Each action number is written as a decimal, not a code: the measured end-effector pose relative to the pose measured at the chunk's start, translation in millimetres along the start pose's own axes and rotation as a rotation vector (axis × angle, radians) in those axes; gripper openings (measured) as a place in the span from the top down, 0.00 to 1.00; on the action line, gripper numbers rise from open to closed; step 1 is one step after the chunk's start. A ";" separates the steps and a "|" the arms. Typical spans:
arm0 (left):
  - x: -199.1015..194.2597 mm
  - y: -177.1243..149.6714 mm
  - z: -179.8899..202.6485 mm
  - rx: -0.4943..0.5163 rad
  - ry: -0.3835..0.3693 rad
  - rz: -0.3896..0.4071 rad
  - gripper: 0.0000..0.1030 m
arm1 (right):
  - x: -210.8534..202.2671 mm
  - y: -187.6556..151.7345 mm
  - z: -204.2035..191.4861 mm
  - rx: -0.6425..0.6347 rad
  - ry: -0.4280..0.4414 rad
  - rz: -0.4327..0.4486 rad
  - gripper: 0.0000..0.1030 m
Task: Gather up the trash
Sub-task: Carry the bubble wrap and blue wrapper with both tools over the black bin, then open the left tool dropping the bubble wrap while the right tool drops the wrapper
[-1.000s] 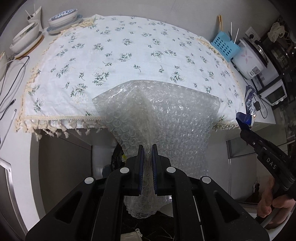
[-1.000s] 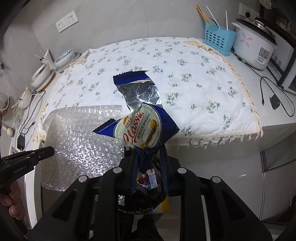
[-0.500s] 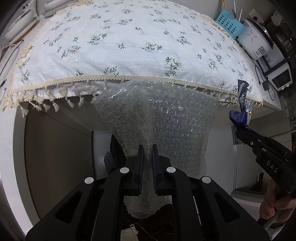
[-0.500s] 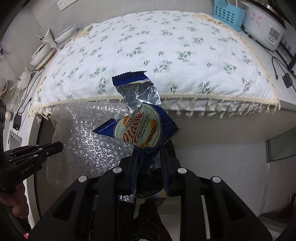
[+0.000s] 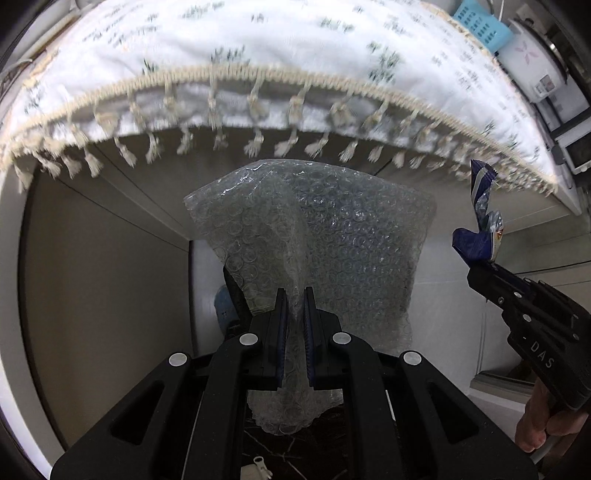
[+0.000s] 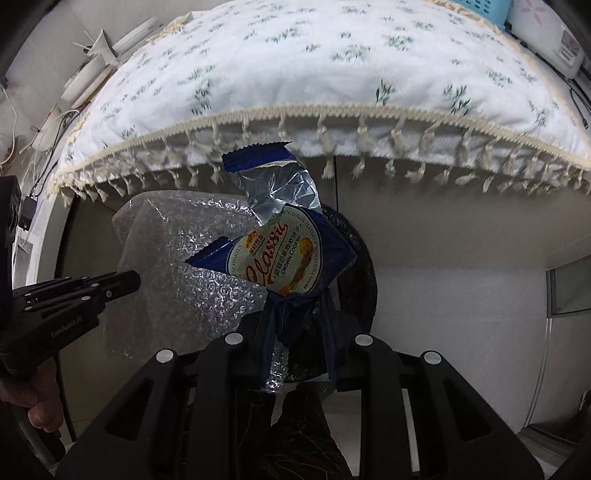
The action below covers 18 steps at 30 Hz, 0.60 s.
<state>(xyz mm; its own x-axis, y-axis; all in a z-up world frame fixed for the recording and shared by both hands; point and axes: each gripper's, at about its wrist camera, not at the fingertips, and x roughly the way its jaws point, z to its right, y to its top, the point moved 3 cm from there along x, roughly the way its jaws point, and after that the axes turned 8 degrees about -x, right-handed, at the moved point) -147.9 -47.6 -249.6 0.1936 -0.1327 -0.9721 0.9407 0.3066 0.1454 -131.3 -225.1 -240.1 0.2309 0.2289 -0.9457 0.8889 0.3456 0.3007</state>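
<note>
My left gripper (image 5: 294, 295) is shut on a sheet of clear bubble wrap (image 5: 332, 236), which stands up in front of it below the table edge. The bubble wrap also shows in the right wrist view (image 6: 177, 258), with the left gripper (image 6: 133, 282) at its left side. My right gripper (image 6: 295, 306) is shut on a blue cookie wrapper (image 6: 284, 254) with a torn silver top. The wrapper also shows in the left wrist view (image 5: 480, 236), above the right gripper (image 5: 476, 271). A black trash bin (image 6: 364, 273) sits behind the wrapper, partly hidden.
A table with a white floral cloth and tasselled fringe (image 5: 258, 99) overhangs above both grippers. A rice cooker (image 5: 535, 70) and a blue basket (image 5: 484, 22) stand at its far right. Bowls (image 6: 88, 74) and cables lie at the left. Cabinet fronts (image 6: 443, 221) are behind.
Both grippers have dropped from above the tabletop to below its fringed edge, carrying the bubble wrap and the cookie wrapper down with them. The black bin has come into view.
</note>
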 end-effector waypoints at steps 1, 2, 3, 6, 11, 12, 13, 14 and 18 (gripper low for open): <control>4.1 -0.1 0.3 -0.003 0.002 0.001 0.93 | 4.6 -0.9 0.3 0.001 0.000 -0.007 0.79; 8.9 -0.3 -0.4 -0.006 0.009 -0.001 0.93 | 8.3 -1.9 0.7 0.002 0.000 -0.011 0.79; 12.9 -0.4 1.5 -0.008 0.016 -0.001 0.93 | 12.6 -2.9 1.5 0.006 0.003 -0.016 0.79; 22.8 -0.4 1.7 -0.021 0.028 0.013 0.93 | 21.9 -4.9 4.5 0.012 0.007 -0.028 0.79; 42.4 -0.4 5.4 -0.020 0.056 0.018 0.93 | 33.0 -7.3 11.4 0.034 0.009 -0.040 0.79; 47.6 -1.5 3.8 -0.020 0.055 0.019 0.92 | 34.5 -8.4 13.5 0.041 0.009 -0.043 0.79; 52.1 -2.6 3.8 -0.019 0.050 0.020 0.91 | 34.5 -9.0 15.5 0.046 0.008 -0.045 0.79; 56.9 -2.2 5.6 -0.015 0.040 0.023 0.91 | 35.6 -9.2 16.8 0.051 0.007 -0.047 0.79; 70.7 -1.1 15.3 -0.002 0.020 0.033 0.84 | 38.1 -9.8 21.2 0.064 0.004 -0.053 0.79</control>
<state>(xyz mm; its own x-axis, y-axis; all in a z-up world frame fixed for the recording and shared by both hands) -131.0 -71.7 -315.6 0.2187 -0.1034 -0.9703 0.9332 0.3127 0.1770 -122.9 -239.1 -281.7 0.1817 0.2159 -0.9594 0.9234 0.2980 0.2419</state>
